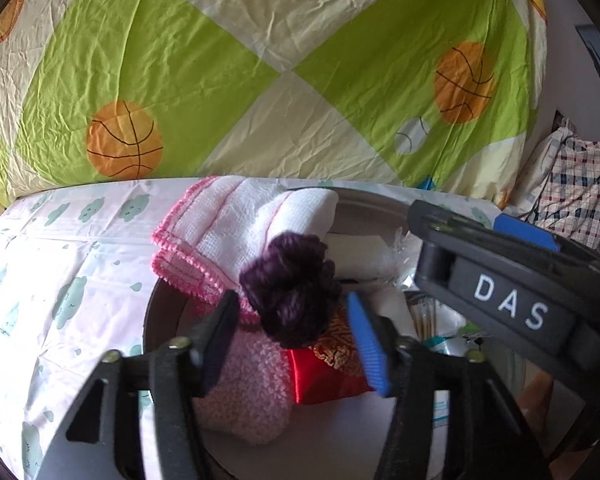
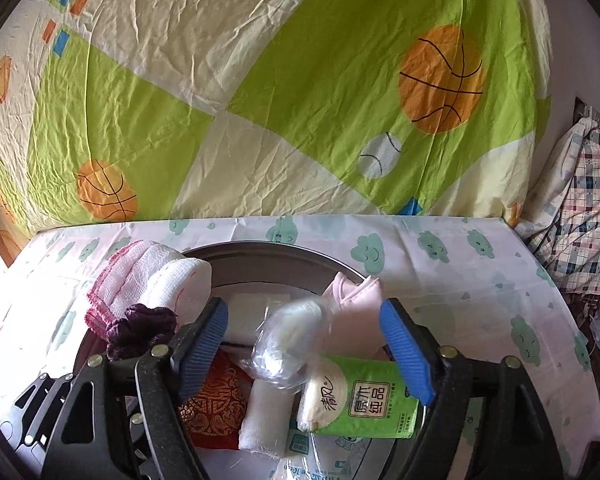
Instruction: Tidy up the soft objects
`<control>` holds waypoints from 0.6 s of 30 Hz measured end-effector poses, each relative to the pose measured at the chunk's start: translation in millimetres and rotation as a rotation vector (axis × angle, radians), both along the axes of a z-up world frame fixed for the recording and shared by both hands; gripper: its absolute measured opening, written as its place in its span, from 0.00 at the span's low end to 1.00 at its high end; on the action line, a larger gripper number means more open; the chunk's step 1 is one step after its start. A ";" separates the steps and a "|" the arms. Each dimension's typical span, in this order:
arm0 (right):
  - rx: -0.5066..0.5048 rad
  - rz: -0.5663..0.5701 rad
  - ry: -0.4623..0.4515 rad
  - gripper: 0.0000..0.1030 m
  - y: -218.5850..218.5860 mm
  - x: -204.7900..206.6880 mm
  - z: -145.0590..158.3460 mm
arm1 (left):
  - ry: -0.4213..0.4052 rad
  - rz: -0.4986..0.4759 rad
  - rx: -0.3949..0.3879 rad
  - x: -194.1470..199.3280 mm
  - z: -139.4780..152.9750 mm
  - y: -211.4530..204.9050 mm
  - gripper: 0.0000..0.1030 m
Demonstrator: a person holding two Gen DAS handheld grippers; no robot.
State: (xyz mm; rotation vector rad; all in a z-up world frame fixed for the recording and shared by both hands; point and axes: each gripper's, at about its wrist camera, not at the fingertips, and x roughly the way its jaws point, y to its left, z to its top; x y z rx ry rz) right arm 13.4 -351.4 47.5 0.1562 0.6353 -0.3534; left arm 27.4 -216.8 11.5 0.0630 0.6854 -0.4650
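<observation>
Bedside setting: a wrinkled green-and-cream quilt (image 2: 260, 100) printed with basketballs rises behind a table covered in a white cloud-print cloth (image 2: 460, 264); plaid bedding (image 2: 588, 216) lies at the right edge.

Container: round grey metal basin (image 2: 268, 258) on the cloth, near the table's front edge.

Contents, left side: folded white towel with pink crocheted border (image 1: 236, 232) draped over the far-left rim; dark purple knitted piece (image 1: 292, 288) against it; pink knitted item (image 1: 252, 392) and red embroidered satin pouch (image 1: 328, 372) below.

Contents, right side: clear plastic-wrapped bundle (image 2: 288, 340), green tissue pack (image 2: 364, 400), white gauze roll (image 2: 264, 416), pale pink folded cloth (image 2: 356, 300) leaning on the far rim.

Left gripper (image 1: 296, 344): jaws spread, flanking the purple piece without pressing it.

Right gripper (image 2: 304, 352): jaws spread, the wrapped bundle between them, apparently loose.

Step, judged: items just deposited in the basin; both grippers free.

Next move, judged: withdraw upward without snagging yarn or plastic, then seek any remaining soft item.
</observation>
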 end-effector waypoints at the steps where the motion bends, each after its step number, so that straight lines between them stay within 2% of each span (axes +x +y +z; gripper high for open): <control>1: -0.004 -0.002 -0.009 0.81 0.1 -3.1 2.3 | -0.018 0.003 -0.015 -3.8 3.8 1.6 0.99; 4: -0.025 -0.042 -0.060 0.85 0.3 -20.2 11.1 | -0.115 0.020 -0.018 -17.7 16.9 5.3 1.00; 7: -0.056 -0.094 -0.149 0.88 4.6 -45.2 18.8 | -0.174 0.009 0.022 -26.9 24.2 5.8 1.00; 9: -0.076 -0.126 -0.205 0.91 8.7 -61.6 22.6 | -0.211 0.012 0.020 -35.3 26.5 11.7 1.00; 14: -0.085 -0.211 -0.325 0.97 18.9 -101.9 23.5 | -0.245 0.025 -0.012 -48.4 29.6 31.9 1.00; 18: -0.063 -0.239 -0.391 0.99 26.9 -126.1 14.1 | -0.281 0.044 0.016 -58.9 26.9 42.3 1.00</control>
